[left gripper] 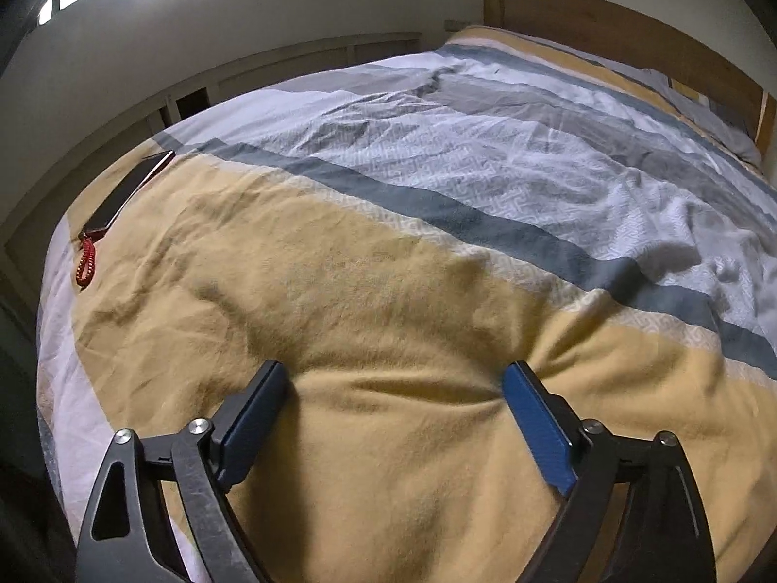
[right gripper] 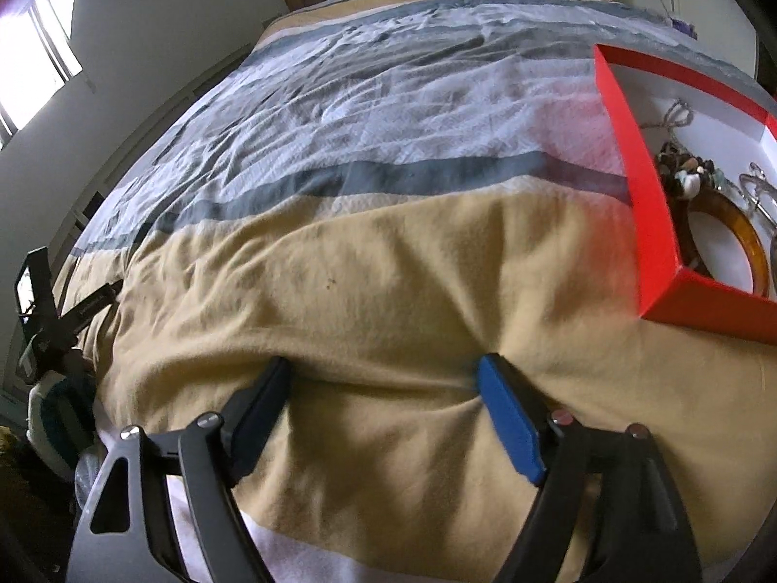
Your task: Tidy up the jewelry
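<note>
A red box (right gripper: 650,204) with a white inside sits on the bed at the right of the right wrist view. In it lie an amber bangle (right gripper: 755,248), a dark beaded piece (right gripper: 687,175), a silver chain (right gripper: 675,114) and silvery rings (right gripper: 757,189). My right gripper (right gripper: 386,371) is open and empty, fingertips pressed into the yellow duvet left of the box. My left gripper (left gripper: 396,374) is open and empty, also resting on the yellow duvet. It shows at the left edge of the right wrist view (right gripper: 43,311).
A striped duvet (left gripper: 437,184) in yellow, grey, white covers the bed. A dark phone (left gripper: 128,192) with a red coiled strap (left gripper: 86,262) lies near the bed's left edge. A wooden headboard (left gripper: 631,34) stands at the far end. Low cabinets (left gripper: 291,63) line the wall.
</note>
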Demonstrator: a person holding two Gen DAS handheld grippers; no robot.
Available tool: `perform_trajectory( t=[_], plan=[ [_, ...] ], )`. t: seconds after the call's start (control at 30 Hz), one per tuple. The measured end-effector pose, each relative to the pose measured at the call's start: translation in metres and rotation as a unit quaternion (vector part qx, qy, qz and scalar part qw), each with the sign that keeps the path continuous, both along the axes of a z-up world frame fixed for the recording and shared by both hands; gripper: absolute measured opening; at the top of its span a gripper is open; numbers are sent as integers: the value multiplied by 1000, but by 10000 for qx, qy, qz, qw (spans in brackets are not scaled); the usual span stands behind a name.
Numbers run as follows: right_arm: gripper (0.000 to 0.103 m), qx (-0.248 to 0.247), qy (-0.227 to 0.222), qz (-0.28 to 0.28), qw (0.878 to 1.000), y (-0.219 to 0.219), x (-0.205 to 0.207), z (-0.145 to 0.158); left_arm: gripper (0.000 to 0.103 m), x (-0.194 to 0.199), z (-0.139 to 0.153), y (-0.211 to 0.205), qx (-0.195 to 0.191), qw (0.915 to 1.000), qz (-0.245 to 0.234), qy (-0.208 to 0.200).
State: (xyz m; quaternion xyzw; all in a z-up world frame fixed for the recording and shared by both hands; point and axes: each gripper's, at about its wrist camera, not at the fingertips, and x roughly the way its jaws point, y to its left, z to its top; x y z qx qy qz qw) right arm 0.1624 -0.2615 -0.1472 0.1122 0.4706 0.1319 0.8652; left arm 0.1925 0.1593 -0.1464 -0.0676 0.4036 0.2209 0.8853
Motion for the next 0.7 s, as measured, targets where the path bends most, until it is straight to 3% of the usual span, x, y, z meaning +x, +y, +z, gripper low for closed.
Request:
perform_trajectory(
  t=[0.47, 0.7],
  plan=[
    [80, 503, 5, -59, 9987, -15, 1, -2, 95, 0, -3, 7, -236, 9997, -15, -95],
    [81, 1728, -84, -281, 9845, -47, 0, -11, 95, -1, -3, 9, -316, 9994, -23, -137]
  ],
)
